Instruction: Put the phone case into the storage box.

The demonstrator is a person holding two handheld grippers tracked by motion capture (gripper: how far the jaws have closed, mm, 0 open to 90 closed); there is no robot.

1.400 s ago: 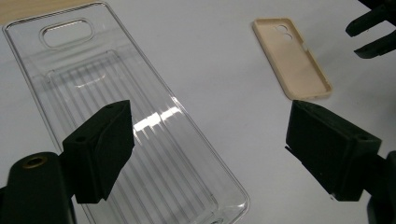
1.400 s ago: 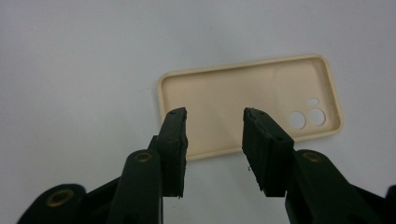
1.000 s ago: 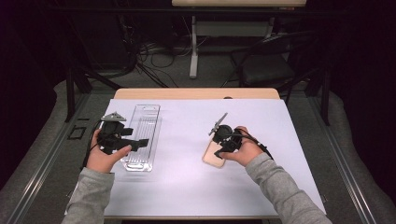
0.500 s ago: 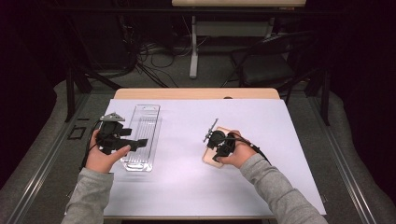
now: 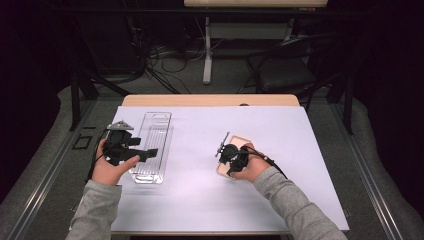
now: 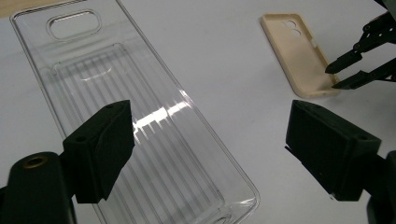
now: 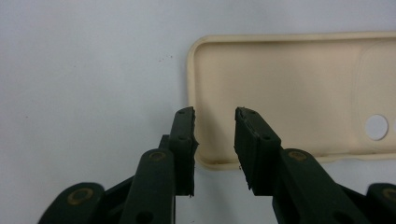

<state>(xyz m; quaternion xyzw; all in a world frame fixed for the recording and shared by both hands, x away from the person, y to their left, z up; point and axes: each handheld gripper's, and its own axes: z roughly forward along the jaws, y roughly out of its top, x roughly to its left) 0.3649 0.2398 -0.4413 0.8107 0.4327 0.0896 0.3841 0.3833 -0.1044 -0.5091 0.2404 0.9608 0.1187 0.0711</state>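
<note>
A beige phone case [image 7: 289, 93] lies hollow side up on the white sheet, right of centre [image 5: 241, 141]. My right gripper [image 7: 215, 114] is low over its near end. Its jaws have just been closing, and they straddle the end rim with one jaw outside and one inside; a gap remains and the pads do not press. The left gripper view shows that gripper [image 6: 332, 78] at the case's [image 6: 294, 51] end. A clear ribbed plastic tray [image 5: 152, 145] lies at the left. My left gripper [image 6: 210, 112] hovers wide open over the tray's [image 6: 140, 116] near end, holding nothing.
A white sheet [image 5: 200, 200] covers the wooden table [image 5: 210, 100]. Beyond the far edge stand a chair [image 5: 285, 70], table legs and loose cables on the floor. Both forearms in grey sleeves come in from the near edge.
My right gripper has moved down and toward the near end of the beige case, and its jaws have narrowed. The left hand and the clear tray have stayed put.
</note>
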